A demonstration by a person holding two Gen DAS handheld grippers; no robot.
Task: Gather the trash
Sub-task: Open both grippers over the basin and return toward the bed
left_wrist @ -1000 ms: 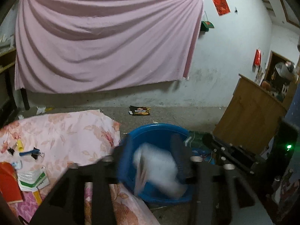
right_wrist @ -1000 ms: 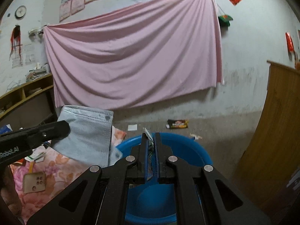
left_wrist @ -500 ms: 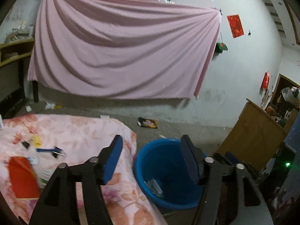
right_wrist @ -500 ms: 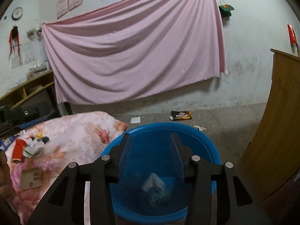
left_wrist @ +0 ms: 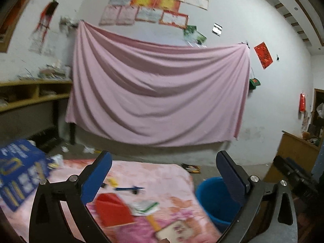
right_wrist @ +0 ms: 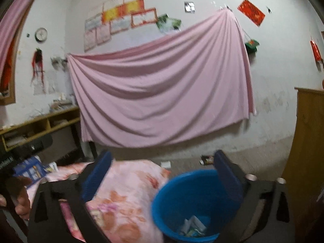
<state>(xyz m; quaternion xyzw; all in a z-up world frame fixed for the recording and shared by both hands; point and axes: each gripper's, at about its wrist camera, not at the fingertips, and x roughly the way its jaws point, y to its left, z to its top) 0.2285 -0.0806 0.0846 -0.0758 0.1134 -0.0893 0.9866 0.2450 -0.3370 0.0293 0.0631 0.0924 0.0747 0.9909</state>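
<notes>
A blue bucket (right_wrist: 194, 200) stands on the floor beside a table with a pink floral cloth (left_wrist: 154, 180); the bucket also shows in the left wrist view (left_wrist: 212, 198). Scraps of trash (right_wrist: 192, 227) lie in its bottom. On the cloth lie a red packet (left_wrist: 113, 208), a white and green wrapper (left_wrist: 144, 207), a blue pen-like item (left_wrist: 129, 189), a small yellow piece (left_wrist: 112, 181) and a pale card (left_wrist: 180, 231). My left gripper (left_wrist: 164, 174) is open and empty above the cloth. My right gripper (right_wrist: 164, 172) is open and empty above the bucket's left rim.
A blue box (left_wrist: 18, 172) sits at the cloth's left end. A wooden cabinet (right_wrist: 307, 151) stands right of the bucket. Litter (right_wrist: 206, 160) lies on the floor by the wall under a pink sheet (left_wrist: 158, 93). Shelves (left_wrist: 30, 95) line the left wall.
Both grippers opened and dropped their trash into the bucket: the left a white piece, the right a small wrapper. Both then rose and swung left toward the table.
</notes>
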